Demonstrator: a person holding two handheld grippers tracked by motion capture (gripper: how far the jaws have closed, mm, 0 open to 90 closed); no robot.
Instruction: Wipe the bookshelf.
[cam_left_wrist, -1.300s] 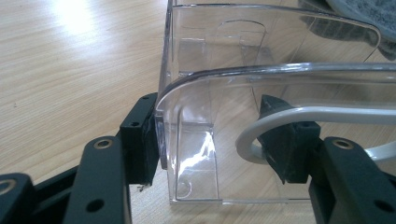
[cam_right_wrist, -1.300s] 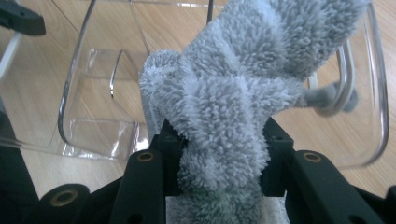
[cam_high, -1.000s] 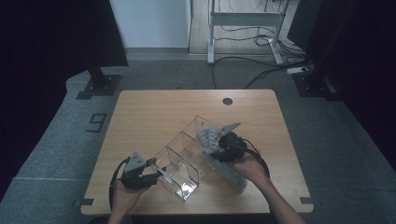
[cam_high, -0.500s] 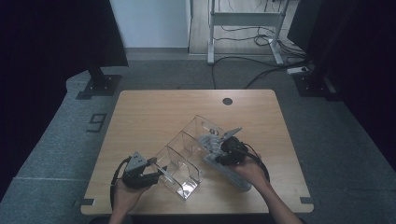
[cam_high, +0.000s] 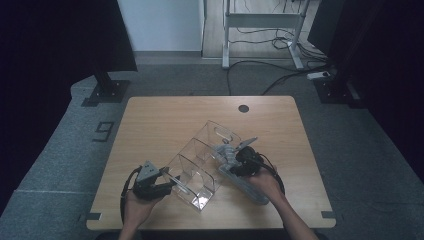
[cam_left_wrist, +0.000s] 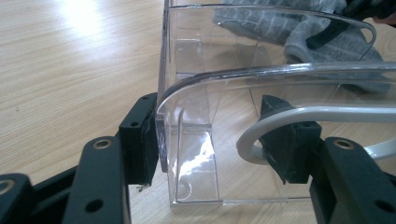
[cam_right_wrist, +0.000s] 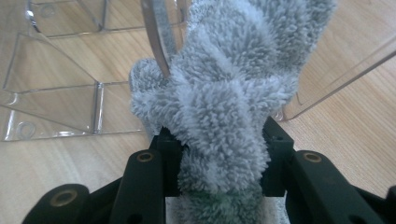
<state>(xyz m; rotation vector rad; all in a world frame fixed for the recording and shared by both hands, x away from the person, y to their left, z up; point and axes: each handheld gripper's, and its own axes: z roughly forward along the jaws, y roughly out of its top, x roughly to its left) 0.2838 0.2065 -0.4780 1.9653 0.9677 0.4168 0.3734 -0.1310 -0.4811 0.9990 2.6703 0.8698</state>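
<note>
Descent of the right tool (cam_high: 231, 156), clamped on a fluffy grey microfibre cloth (cam_right_wrist: 224, 107), is seen toward the clear plastic compartmented organiser (cam_high: 197, 165), whose wall is pinched by the left tool (cam_high: 167, 184), suggesting wiping is beginning.

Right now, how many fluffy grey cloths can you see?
2. One fluffy grey cloth is squeezed in the right claw at the clear box. A second grey cloth lies flat on the table under that hand. More may be hidden.

The fluffy grey microfibre cloth (cam_right_wrist: 224, 107) runs past the top edge of the right gripper view. Behind the clear plastic divided organiser (cam_left_wrist: 261, 74), its folds blur in the left gripper view, cut off at the right edge.
</note>
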